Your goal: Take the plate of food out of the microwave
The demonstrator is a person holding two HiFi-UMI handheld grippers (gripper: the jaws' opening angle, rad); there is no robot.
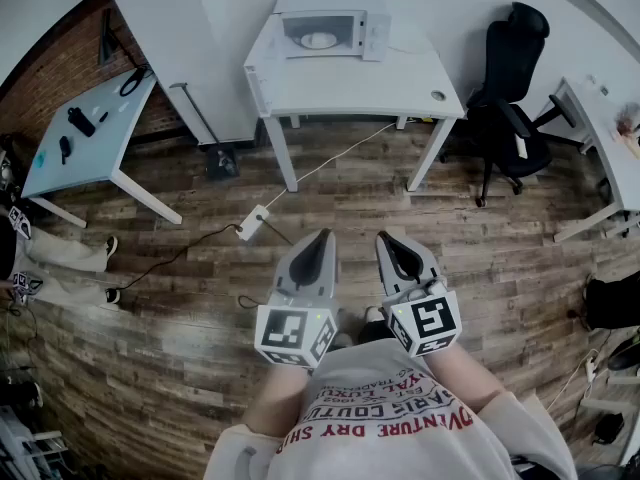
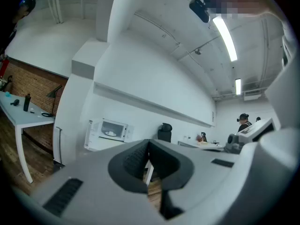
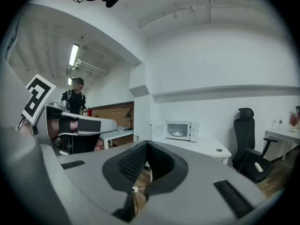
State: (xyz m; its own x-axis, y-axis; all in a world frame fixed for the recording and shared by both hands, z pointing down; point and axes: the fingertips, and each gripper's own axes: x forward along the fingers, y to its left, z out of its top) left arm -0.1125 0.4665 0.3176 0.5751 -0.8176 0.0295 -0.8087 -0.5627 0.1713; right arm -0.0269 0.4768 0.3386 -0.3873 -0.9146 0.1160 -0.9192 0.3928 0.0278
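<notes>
Wood-plank floor (image 1: 180, 318) fills the head view. At far left I note a pale table (image 1: 60, 173) carrying several small dark items, which I cannot identify. A white power strip (image 1: 252, 223) lies on the floor, its cable running toward the white desk (image 1: 350, 83).

The left gripper (image 1: 322, 236) is held low in front of my operator's body, well apart from the desk. Its own view shows the left gripper (image 2: 149, 142) with its jaw tips pressed together and nothing between them.

The microwave (image 1: 325, 33) stands at the back of the white desk. In the gripper views its door hangs open on the left side. The plate of food (image 1: 318, 40) sits inside the cavity, also seen as a pale mound in the right gripper view (image 3: 177, 134).

The right gripper (image 1: 385, 238) is just beside the left one. Its own view likewise shows the jaws (image 3: 146, 143) closed and empty.

A black office chair (image 1: 510, 98) stands to the right of the desk.
</notes>
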